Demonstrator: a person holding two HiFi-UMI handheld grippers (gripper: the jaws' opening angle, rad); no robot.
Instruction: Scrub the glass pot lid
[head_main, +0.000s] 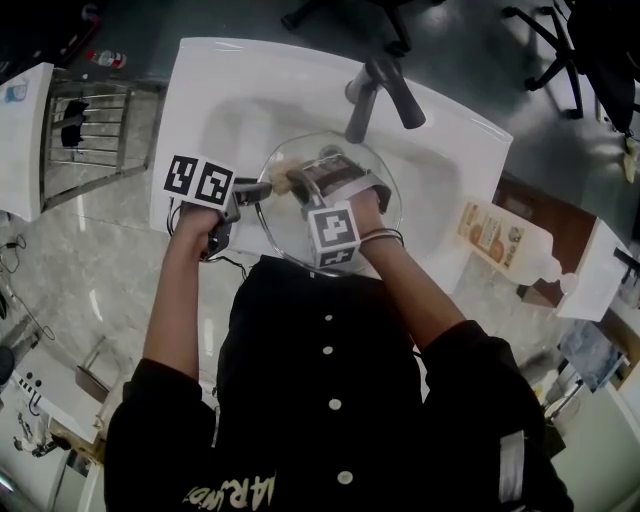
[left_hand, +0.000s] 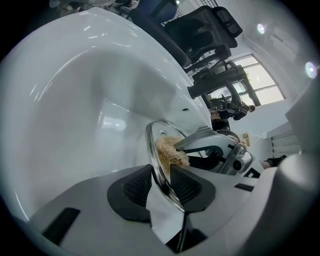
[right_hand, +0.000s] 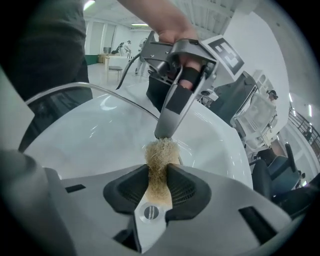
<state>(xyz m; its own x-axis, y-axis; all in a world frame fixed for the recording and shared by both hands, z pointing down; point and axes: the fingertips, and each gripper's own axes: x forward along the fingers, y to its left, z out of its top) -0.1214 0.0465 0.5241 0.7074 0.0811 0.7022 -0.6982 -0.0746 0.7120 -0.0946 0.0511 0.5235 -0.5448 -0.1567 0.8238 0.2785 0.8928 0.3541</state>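
Observation:
The round glass pot lid (head_main: 280, 232) is held over the white sink (head_main: 230, 110). My left gripper (head_main: 262, 190) is shut on its left rim; in the left gripper view the pads pinch the lid's edge (left_hand: 159, 140) at the jaws (left_hand: 162, 187). My right gripper (head_main: 300, 178) is shut on a tan fibrous scrubber (right_hand: 160, 155), clamped between its pads (right_hand: 159, 182). The scrubber (left_hand: 169, 151) rests against the glass close to the left gripper's tip (right_hand: 167, 127). The person's hands hide the lid's near part in the head view.
A grey faucet (head_main: 378, 95) reaches over the basin behind the lid. A soap bottle (head_main: 505, 240) lies on the counter at the right. A wire dish rack (head_main: 90, 130) stands to the left of the sink. Office chairs stand beyond.

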